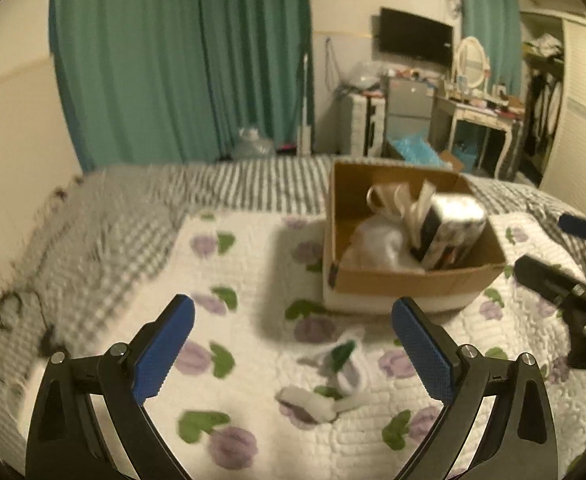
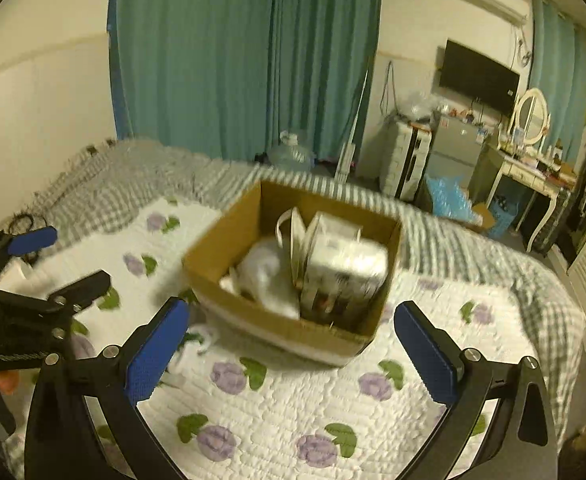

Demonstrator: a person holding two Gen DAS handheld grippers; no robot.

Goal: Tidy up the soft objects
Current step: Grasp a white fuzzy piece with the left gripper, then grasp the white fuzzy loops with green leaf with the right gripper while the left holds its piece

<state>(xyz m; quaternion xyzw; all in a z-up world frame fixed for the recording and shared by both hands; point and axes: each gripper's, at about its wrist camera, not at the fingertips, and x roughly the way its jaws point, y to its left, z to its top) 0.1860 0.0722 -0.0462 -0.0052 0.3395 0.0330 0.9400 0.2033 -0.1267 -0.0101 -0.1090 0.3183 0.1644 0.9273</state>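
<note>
A brown cardboard box stands on the bed and holds a white soft bundle and a wrapped white pack with cloth handles. It also shows in the right wrist view, with the bundle and the pack. A small white and green soft item lies on the quilt between my left gripper's fingers. My left gripper is open and empty above it. My right gripper is open and empty, just in front of the box.
The bed has a white floral quilt over a grey checked blanket. Teal curtains hang behind. A dresser with mirror, a small fridge and a TV stand at the far right. Dark cords lie at the bed's left edge.
</note>
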